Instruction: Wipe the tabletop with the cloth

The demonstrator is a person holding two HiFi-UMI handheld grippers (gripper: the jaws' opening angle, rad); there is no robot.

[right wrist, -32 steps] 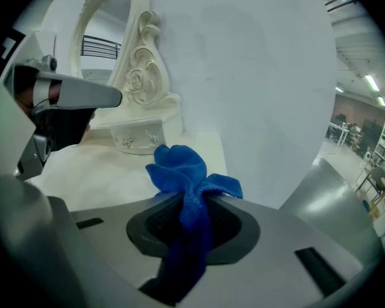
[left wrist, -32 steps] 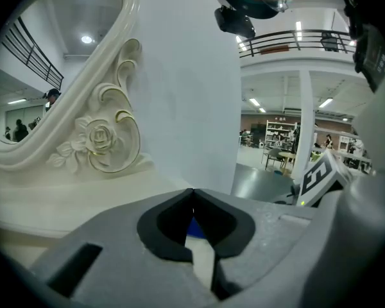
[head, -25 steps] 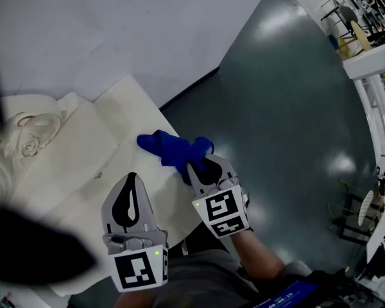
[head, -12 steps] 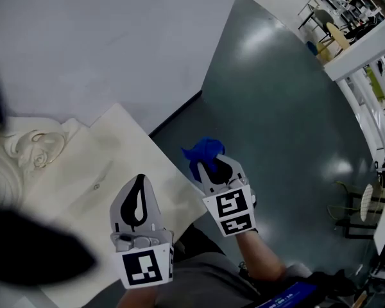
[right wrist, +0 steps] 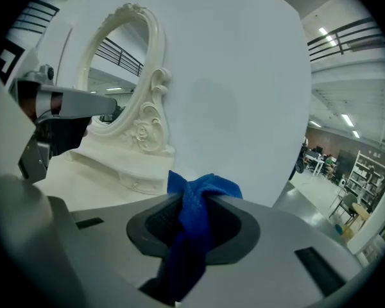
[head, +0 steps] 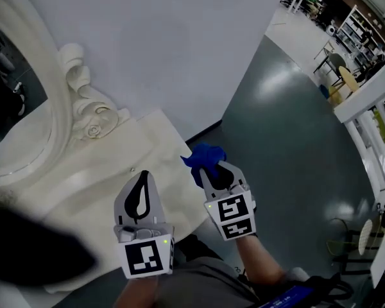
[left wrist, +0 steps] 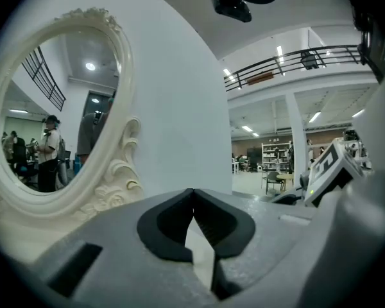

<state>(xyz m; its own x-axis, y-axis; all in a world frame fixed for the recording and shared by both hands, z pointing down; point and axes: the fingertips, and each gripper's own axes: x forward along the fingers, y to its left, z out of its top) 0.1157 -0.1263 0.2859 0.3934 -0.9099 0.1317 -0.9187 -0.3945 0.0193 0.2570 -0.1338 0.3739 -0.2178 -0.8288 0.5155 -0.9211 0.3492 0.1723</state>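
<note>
Head view with both gripper views. The right gripper [head: 211, 170] is pinching the blue cloth [head: 204, 156] between its jaws. In the right gripper view the cloth [right wrist: 196, 217] is bunching above the right gripper's [right wrist: 194, 201] jaw tips and hanging down through the gap between the pads. From above, the cloth is showing at the right edge of the cream tabletop [head: 83, 185], where the surface is meeting the dark floor [head: 289, 153]. Whether it is touching the surface cannot be told.

The left gripper [head: 143, 177] is hovering over the tabletop beside the right one. In its own view the left gripper [left wrist: 194, 194] is showing its jaw tips pressed together, with nothing between them.

An oval mirror [head: 25, 108] in an ornate cream frame is standing at the back of the tabletop, against a white wall [head: 167, 43].
</note>
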